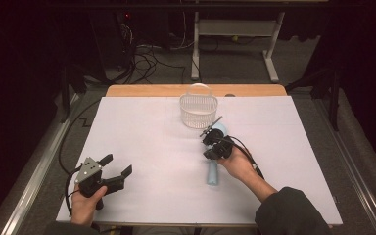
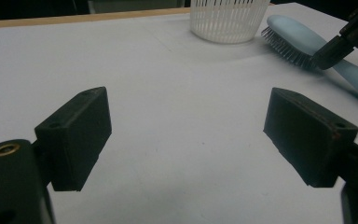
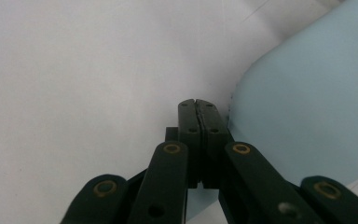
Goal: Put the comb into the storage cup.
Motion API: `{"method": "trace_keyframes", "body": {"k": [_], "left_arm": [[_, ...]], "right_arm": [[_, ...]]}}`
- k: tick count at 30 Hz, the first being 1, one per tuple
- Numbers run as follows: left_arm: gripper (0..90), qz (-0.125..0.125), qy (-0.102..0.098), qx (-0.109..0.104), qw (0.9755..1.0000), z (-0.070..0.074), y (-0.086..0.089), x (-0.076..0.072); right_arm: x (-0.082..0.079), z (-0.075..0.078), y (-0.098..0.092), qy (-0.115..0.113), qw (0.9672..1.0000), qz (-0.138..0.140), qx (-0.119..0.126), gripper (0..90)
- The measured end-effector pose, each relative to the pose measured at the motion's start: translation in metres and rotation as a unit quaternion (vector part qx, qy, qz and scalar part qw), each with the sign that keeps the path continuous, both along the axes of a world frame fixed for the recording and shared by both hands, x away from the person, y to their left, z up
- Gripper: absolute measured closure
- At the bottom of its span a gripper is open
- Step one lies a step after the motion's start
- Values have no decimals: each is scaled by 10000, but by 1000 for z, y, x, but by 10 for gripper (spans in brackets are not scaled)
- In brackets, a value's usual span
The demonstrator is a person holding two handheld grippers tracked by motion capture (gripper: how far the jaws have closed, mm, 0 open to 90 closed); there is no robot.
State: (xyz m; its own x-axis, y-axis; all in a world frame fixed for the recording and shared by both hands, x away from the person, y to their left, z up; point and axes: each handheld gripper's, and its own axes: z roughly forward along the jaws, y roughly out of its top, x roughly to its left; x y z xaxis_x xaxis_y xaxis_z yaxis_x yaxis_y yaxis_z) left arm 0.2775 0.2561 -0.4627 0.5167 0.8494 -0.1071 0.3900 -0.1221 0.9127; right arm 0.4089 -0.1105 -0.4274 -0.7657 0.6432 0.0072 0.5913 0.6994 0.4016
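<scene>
A light blue hairbrush (image 1: 212, 174) lies on the white table (image 1: 152, 142), its head toward the white basket (image 1: 199, 110). My right gripper (image 1: 207, 133) is shut with nothing between its jaws. Its tip rests against the edge of the brush head (image 3: 307, 93), at the bristles (image 2: 289, 49). In the right gripper view the shut jaws of the right gripper (image 3: 199, 105) sit just left of the blue surface. My left gripper (image 1: 117, 165) hovers near the front left of the table, open and empty. In its own view the left gripper (image 2: 186, 130) faces the basket (image 2: 228, 21).
The basket stands at the back middle of the table, close behind the brush head. A wooden table edge (image 1: 142, 90) runs along the back. Beyond it are a desk frame (image 1: 235, 29) and cables on the floor (image 1: 142, 58).
</scene>
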Motion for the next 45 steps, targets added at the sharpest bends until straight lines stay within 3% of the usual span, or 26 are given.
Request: {"method": "trace_keyframes", "body": {"k": [45], "left_arm": [[158,7,-12,13,10000,0,0,0]], "right_arm": [[-22,2,-22,-23,10000,37,-83,900]]}}
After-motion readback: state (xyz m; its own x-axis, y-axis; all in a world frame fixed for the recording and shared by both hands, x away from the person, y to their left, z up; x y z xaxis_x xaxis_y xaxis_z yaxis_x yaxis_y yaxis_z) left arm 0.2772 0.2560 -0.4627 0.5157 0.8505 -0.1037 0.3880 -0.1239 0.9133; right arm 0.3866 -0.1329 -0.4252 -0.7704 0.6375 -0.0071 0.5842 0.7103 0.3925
